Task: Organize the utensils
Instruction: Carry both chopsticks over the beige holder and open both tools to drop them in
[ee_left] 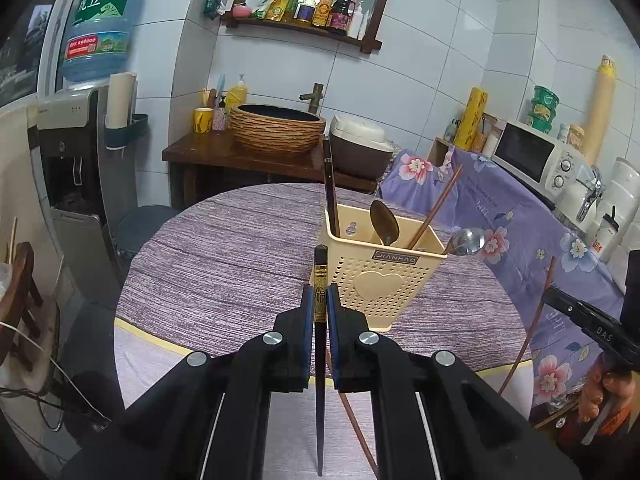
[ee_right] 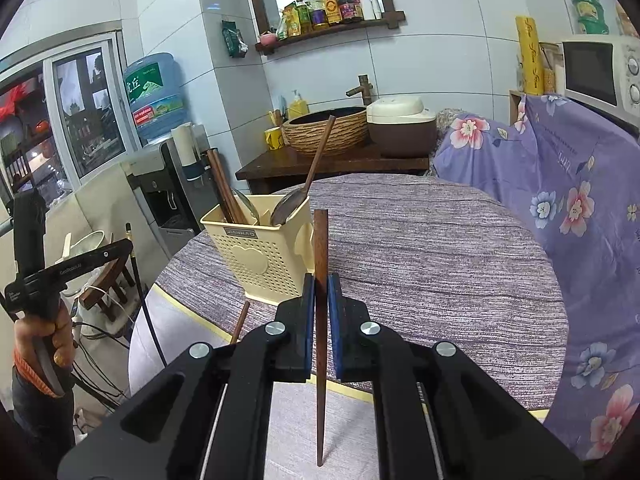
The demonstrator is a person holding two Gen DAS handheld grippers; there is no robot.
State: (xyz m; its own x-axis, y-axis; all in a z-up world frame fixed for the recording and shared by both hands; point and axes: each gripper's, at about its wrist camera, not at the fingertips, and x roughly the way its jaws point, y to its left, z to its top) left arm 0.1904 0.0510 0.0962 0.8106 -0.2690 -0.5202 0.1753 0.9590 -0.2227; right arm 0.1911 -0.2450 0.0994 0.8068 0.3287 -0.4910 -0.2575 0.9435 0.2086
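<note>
So the left gripper (ee_left: pixel 320 304) is clamping a black chopstick (ee_left: pixel 320 400) with a gold-patterned band near its top, standing upright between the blue pads (ee_left: pixel 308 320), and the right gripper (ee_right: pixel 320 300) is pinching a brown wooden chopstick (ee_right: pixel 321 320) the same way, jaws squeezed narrow on it, thick end up. Just beyond both of them the cream perforated utensil holder (ee_left: pixel 380 280) is sitting on the round table (ee_left: pixel 224 264), which is wearing a purple-grey streaky cloth with a pale yellow edge. The holder has a heart shape on its front and a little dark plate reading JIANHAO. Inside it a dark chopstick (ee_left: pixel 330 188), a brownish spoon (ee_left: pixel 384 222) and a wooden chopstick (ee_left: pixel 436 210) are poking up, and a shiny metal spoon (ee_left: pixel 468 242) is leaning over the right rim. In the right wrist view a person's hand (ee_right: pixel 44 328) is gripping the other tool's handle at the far left. Past the table a dark wooden counter (ee_left: pixel 208 152) is carrying a woven-look basin (ee_left: pixel 278 128), a yellow mug (ee_left: pixel 203 120) and a rice cooker (ee_left: pixel 356 140). To the left a water dispenser (ee_left: pixel 72 152) is holding a blue jug (ee_left: pixel 102 28) with a green label showing Chinese characters. Up on the white tiled wall a wooden shelf (ee_left: pixel 304 32) is lining up sauce bottles. On the right a purple floral cloth (ee_left: pixel 520 216) is draping under a white microwave (ee_left: pixel 536 156).
</note>
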